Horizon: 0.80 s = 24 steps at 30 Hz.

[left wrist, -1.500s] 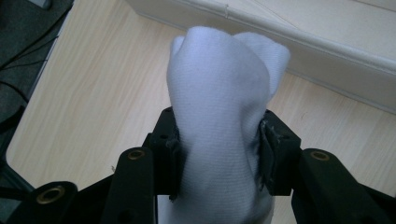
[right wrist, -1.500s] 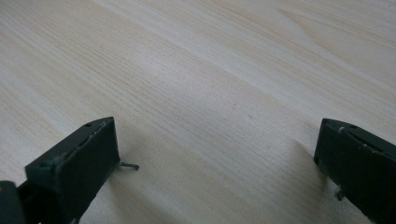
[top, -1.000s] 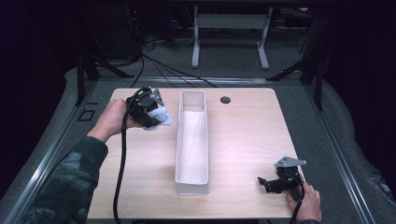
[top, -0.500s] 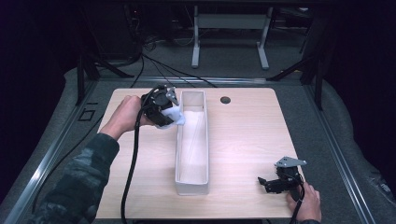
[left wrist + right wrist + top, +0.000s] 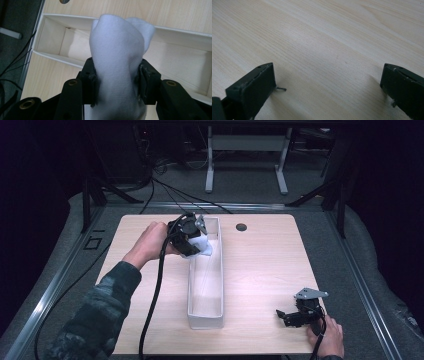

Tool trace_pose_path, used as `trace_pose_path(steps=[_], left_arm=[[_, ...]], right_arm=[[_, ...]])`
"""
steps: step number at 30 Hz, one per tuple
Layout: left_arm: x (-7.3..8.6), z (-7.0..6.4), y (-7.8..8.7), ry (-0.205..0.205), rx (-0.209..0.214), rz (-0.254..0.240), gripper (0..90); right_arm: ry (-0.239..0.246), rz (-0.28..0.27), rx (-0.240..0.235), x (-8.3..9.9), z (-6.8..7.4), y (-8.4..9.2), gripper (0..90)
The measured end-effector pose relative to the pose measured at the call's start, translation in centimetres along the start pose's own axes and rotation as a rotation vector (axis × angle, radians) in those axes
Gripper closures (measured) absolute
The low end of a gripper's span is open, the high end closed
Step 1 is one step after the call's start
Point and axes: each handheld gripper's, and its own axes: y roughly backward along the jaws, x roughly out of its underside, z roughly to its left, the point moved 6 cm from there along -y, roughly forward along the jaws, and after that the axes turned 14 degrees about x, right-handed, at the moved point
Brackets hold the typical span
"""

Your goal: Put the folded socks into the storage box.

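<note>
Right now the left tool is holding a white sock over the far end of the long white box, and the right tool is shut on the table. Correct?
Not quite. The right tool is open: the right gripper view shows its jaws wide apart over bare table. The left tool does grip the white sock over the far end of the box.

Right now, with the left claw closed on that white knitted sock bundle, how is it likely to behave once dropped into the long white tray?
The white knitted sock bundle bulges around the left claw, so it is probably soft and squashy. It looks light and should land quietly in the long white tray. Its matte knit suggests little slipping or rolling.
</note>
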Motion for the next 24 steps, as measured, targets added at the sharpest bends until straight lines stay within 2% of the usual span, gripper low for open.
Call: trace_pose_path(steps=[16,24], left_arm=[[-1.2,-0.4,-1.5,-0.017,0.035,-0.027,57.0],[-1.0,-0.7,-3.7,-0.014,0.068,-0.024,57.0]], right_arm=[[-0.002,0.000,0.000,0.0,0.0,0.0,0.0],[0.000,0.000,0.001,0.0,0.0,0.0,0.0]])
